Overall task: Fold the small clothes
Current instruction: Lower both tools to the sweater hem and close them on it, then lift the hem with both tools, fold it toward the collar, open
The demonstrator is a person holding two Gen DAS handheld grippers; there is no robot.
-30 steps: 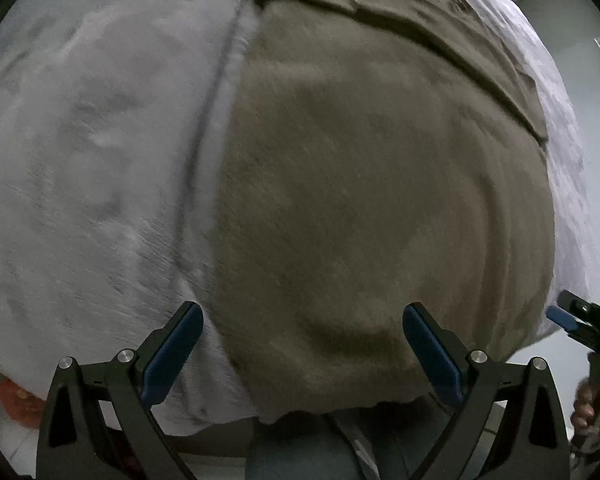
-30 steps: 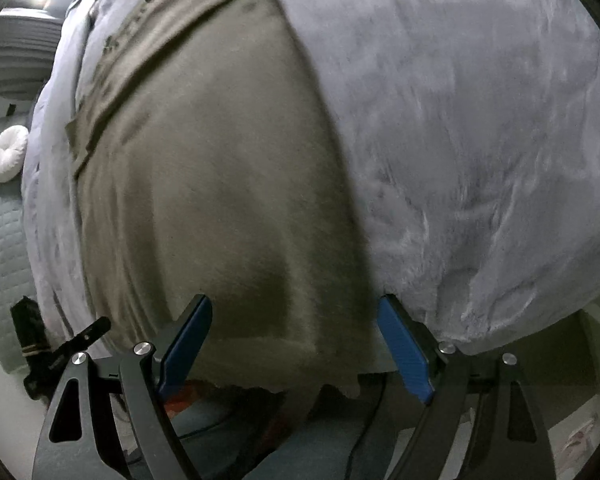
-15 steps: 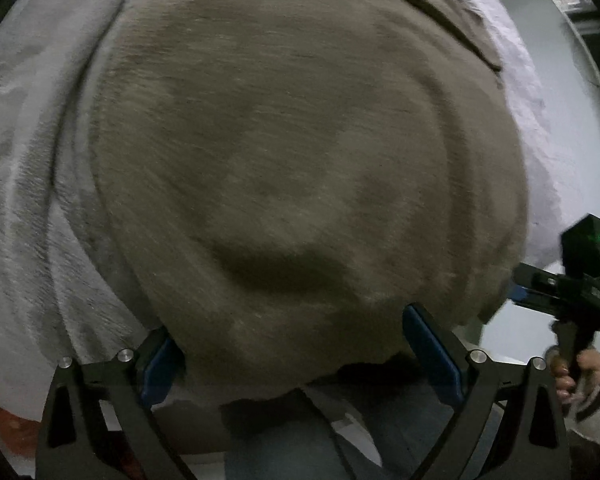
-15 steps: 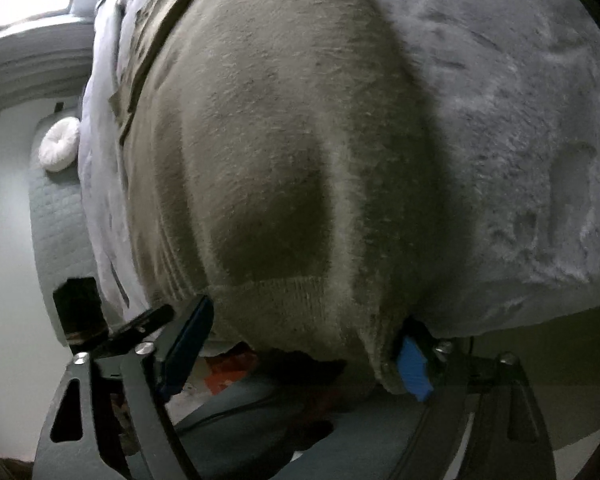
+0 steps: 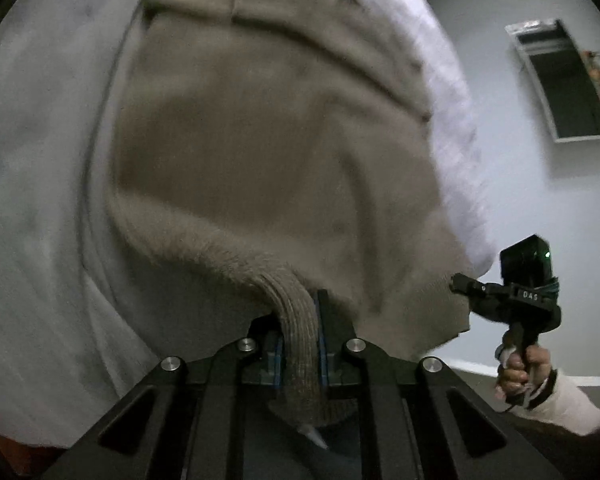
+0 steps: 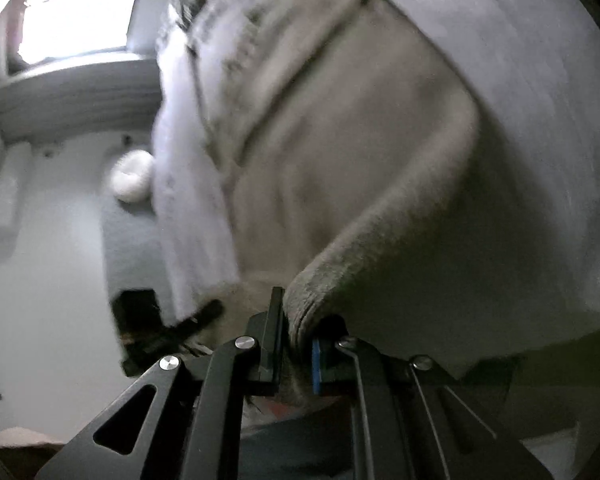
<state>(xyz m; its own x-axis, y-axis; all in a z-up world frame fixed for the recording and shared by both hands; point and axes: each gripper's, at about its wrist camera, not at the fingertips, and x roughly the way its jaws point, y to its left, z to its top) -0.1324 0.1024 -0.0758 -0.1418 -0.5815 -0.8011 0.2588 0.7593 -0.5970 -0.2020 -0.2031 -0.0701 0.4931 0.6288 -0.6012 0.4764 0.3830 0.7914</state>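
Observation:
A brown knitted sweater (image 5: pixel 268 152) lies spread on a grey fleece blanket (image 5: pixel 32 160), its near end lifted. My left gripper (image 5: pixel 298 340) is shut on the ribbed hem (image 5: pixel 296 320) at the sweater's near left corner. My right gripper (image 6: pixel 294 344) is shut on the hem (image 6: pixel 320 284) at the near right corner of the sweater (image 6: pixel 340 140). The right gripper also shows in the left wrist view (image 5: pixel 464 282), at the sweater's right edge. Folded sleeves lie across the far part of the sweater (image 5: pixel 320 40).
The blanket (image 6: pixel 540 120) covers a bed. A white round cushion (image 6: pixel 134 176) lies on a grey mat left of the bed. A window (image 6: pixel 76 12) is at the far left. A dark-framed object (image 5: pixel 564 80) lies on the floor at the right.
Both grippers went from open around the sweater's near hem to shut on it. The hem is now raised off the blanket and bunched in each grip.

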